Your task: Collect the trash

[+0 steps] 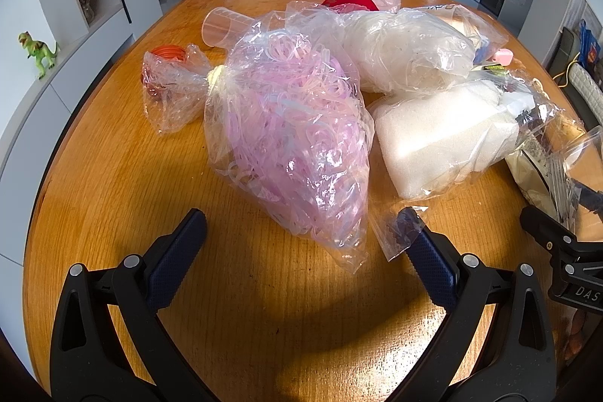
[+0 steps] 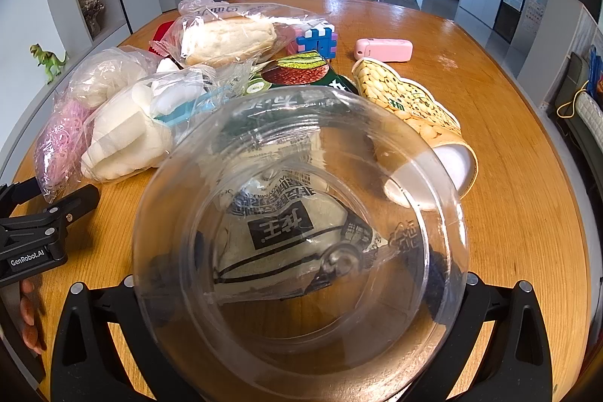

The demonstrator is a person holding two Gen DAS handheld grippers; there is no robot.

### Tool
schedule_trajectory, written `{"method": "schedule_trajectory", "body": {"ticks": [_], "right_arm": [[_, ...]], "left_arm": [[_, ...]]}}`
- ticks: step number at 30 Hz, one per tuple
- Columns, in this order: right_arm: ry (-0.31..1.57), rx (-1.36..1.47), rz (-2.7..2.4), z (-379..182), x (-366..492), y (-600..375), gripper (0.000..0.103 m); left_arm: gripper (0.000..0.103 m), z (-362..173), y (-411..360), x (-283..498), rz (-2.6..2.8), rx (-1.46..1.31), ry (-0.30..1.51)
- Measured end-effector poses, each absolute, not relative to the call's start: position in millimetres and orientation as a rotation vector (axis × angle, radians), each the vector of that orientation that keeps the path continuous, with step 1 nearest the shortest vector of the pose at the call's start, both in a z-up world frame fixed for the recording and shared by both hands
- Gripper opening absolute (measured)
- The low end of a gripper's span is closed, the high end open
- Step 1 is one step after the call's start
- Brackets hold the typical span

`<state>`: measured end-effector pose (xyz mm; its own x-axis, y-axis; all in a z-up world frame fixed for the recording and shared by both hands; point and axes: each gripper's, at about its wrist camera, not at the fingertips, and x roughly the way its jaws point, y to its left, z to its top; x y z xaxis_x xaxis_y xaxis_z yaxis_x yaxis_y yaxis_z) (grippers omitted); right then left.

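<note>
**Trash still spread across the desk**

Trash lies mostly uncollected, by my reading. The bag of pink bands (image 1: 290,138) sits just ahead of the left hand-held gripper (image 1: 301,243), whose jaws stand wide and empty; the foam bag (image 1: 444,138) lies ahead to its right. The right hand-held gripper (image 2: 297,289) clamps a clear plastic tub (image 2: 301,251) holding a printed wrapper (image 2: 286,236). Beyond it lie a bread bag (image 2: 226,40) and corn-print cup (image 2: 410,112). The left tool reads "GenRobot.AI".
</note>
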<state>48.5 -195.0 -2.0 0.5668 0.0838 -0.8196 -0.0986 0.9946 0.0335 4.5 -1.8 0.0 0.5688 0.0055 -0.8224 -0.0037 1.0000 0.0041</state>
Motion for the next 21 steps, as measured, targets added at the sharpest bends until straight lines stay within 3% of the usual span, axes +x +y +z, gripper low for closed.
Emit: {"method": "schedule_trajectory", "body": {"ticks": [13,21], "right_arm": [[0.953,-0.006,0.277,40,15,-193,0.101],[0.898,-0.062,0.345,89,9,-187,0.101]], "left_arm": [[0.097,42,48,-22,-0.097,-0.215,0.938],[0.097,54,47,16,-0.094,-0.206,1.025]]}}
